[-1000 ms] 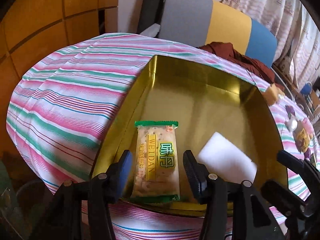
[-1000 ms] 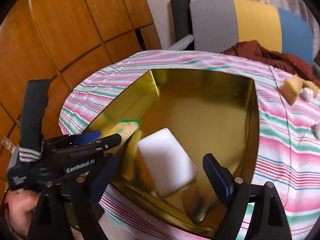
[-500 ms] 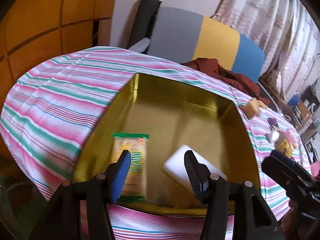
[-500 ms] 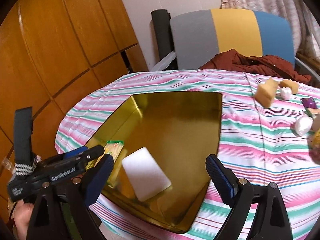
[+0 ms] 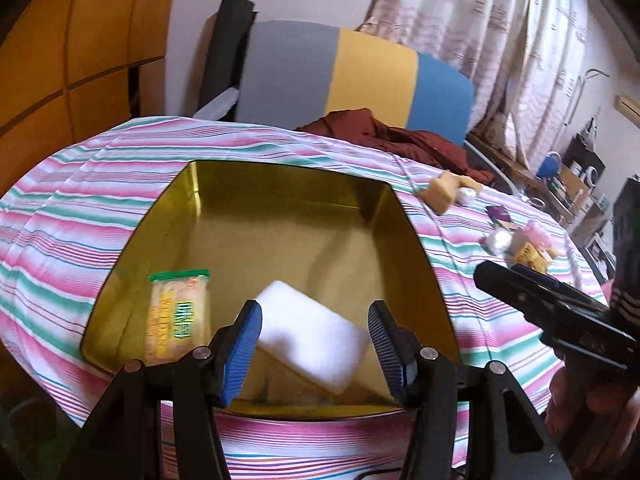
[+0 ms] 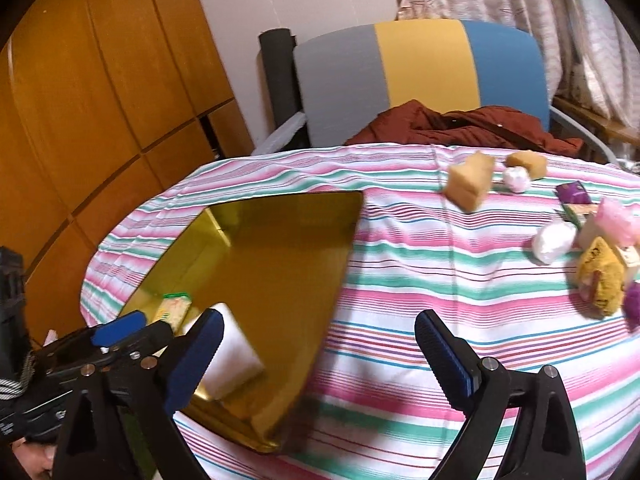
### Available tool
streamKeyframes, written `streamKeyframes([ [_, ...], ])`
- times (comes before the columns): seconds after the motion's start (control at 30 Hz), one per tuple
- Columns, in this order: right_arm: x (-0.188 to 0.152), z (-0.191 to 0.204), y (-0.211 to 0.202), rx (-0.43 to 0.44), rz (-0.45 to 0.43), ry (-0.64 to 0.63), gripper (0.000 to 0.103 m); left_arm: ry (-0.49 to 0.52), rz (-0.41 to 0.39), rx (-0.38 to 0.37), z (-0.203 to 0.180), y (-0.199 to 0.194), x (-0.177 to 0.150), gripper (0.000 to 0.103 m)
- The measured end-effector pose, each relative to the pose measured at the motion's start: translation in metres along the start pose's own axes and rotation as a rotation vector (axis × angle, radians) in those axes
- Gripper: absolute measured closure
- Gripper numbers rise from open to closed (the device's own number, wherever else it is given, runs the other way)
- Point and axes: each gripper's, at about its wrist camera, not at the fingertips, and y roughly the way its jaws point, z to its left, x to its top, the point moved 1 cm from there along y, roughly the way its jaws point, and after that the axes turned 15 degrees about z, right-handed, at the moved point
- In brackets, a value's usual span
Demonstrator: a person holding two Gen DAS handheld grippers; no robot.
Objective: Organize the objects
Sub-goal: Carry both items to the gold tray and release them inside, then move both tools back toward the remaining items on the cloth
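Swinging away from the gold tin (image 6: 280, 264), the right gripper (image 6: 316, 356) is opening wide and empty; sponge (image 5: 312, 332) and cracker pack (image 5: 178, 316) now sit inside, loose items (image 6: 468, 184) waiting ahead-right.

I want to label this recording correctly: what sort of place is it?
Probably a lived-in room at home: a table with a striped cloth, a chair with clothing over it, and patterned curtains.
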Motion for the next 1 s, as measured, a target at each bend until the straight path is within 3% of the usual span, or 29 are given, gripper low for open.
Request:
streamKeyframes([
  [0.27, 0.002, -0.036, -0.010, -0.086, 0.007, 0.007, 0.006, 0.065, -0.022, -0.044, -0.027, -0.005, -0.006, 0.047],
  [0.47, -0.003, -0.080, -0.023, -0.174, -0.002, 0.017, 0.003, 0.130, -0.015, -0.137, -0.060, 0.000, -0.010, 0.045],
  [0.7, -0.026, -0.161, -0.041, -0.249, 0.009, 0.162, 0.003, 0.218, 0.042, -0.229, -0.125, 0.016, -0.007, 0.045],
  [1.0, -0.060, -0.246, -0.064, -0.337, 0.002, 0.348, 0.003, 0.318, 0.122, -0.249, -0.181, 0.043, -0.012, 0.045],
])
